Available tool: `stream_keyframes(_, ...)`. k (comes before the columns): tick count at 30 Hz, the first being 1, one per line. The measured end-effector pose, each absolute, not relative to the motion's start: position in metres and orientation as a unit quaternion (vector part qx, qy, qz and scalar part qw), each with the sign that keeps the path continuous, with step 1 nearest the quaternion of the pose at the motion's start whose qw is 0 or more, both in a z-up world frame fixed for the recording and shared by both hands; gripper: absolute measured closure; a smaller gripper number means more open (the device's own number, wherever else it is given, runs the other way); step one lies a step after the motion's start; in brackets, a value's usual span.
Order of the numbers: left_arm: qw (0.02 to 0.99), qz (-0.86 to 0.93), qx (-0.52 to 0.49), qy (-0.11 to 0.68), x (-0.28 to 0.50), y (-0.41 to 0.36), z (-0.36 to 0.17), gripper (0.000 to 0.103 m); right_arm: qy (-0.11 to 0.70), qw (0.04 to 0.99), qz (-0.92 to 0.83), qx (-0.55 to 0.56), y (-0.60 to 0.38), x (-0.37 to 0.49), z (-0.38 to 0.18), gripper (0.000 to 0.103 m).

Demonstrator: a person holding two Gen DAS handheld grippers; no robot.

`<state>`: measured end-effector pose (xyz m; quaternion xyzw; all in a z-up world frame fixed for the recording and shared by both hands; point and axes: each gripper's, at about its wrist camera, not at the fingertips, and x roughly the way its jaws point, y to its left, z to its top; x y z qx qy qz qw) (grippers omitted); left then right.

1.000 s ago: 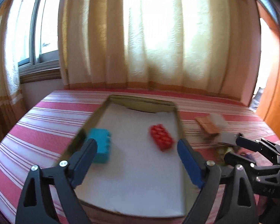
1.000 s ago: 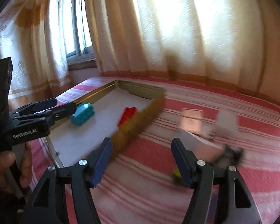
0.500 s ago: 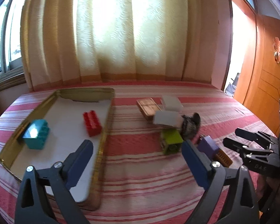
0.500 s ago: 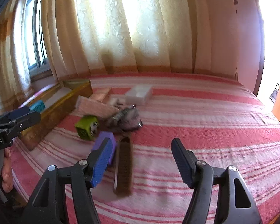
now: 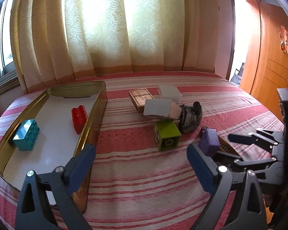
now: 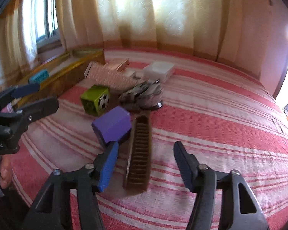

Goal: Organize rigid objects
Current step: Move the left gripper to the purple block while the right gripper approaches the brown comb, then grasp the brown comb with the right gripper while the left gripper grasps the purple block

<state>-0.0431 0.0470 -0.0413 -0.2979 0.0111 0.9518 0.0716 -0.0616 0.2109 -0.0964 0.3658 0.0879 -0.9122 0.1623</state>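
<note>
- Red-and-white striped bedspread (image 5: 144,172) carries a loose pile of rigid objects; beside it, to the left, a shallow gold metal tray (image 5: 94,118) with a white floor is set.
- Two bricks are already held in the tray: a teal plastic studded brick (image 5: 26,135) and a red plastic studded brick (image 5: 79,115), well apart from each other.
- Outside the tray are seen a green plastic cube with a football print (image 6: 95,100), a purple rectangular block (image 6: 112,126), a brown ribbed comb-like bar (image 6: 140,151), a white plastic box (image 6: 159,71), a flat wooden tile (image 5: 141,97), a patterned cardboard box (image 5: 161,108) and a dark lumpy object (image 5: 190,115) that cannot be identified.
- The left gripper (image 5: 141,166) is held with jaws wide and empty, above the bedspread near the tray's right wall.
- The right gripper (image 6: 145,164) is likewise spread wide and empty; the ribbed bar lies between its jaws, with the purple block just beside the left one.
- The ribbed bar is judged light, stiff and narrow; a hold across its long sides at mid-length is advised, as the ribbed face may slip.
- The purple block touches or nearly touches the bar, so it may be nudged on closing.
</note>
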Motion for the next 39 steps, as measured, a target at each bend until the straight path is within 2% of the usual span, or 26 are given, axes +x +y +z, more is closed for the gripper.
stream_keyframes(5,0.076,0.950,-0.301,0.011,-0.045,0.047,-0.042,0.004,0.087,0.178,-0.905,0.376,0.204,-0.068,-0.099,0.060)
stream_keyframes(9,0.080,0.948,-0.307,0.004,-0.047,0.046,-0.043,0.004,0.084,0.186,-0.904,0.376,0.204,-0.070,-0.099,0.075)
stream_keyframes(15,0.083,0.948,-0.307,0.010,-0.047,0.048,-0.043,0.004,0.145,0.224,-0.897,0.353,0.183,-0.054,-0.098,0.075)
stream_keyframes(23,0.103,0.942,-0.316,0.051,-0.049,0.064,-0.046,0.004,0.127,0.239,-0.892,0.362,0.177,-0.059,-0.097,0.075)
stream_keyframes(34,0.126,0.933,-0.330,0.060,-0.056,0.076,-0.047,0.006,0.089,0.180,-0.907,0.370,0.192,-0.066,-0.096,0.075)
stream_keyframes(36,0.138,0.928,-0.340,0.058,-0.060,0.077,-0.049,0.014,0.079,0.179,-0.907,0.373,0.196,-0.068,-0.095,0.075)
stream_keyframes(39,0.144,0.926,-0.343,0.058,-0.060,0.078,-0.050,0.015,0.063,0.169,-0.909,0.374,0.204,-0.069,-0.095,0.075)
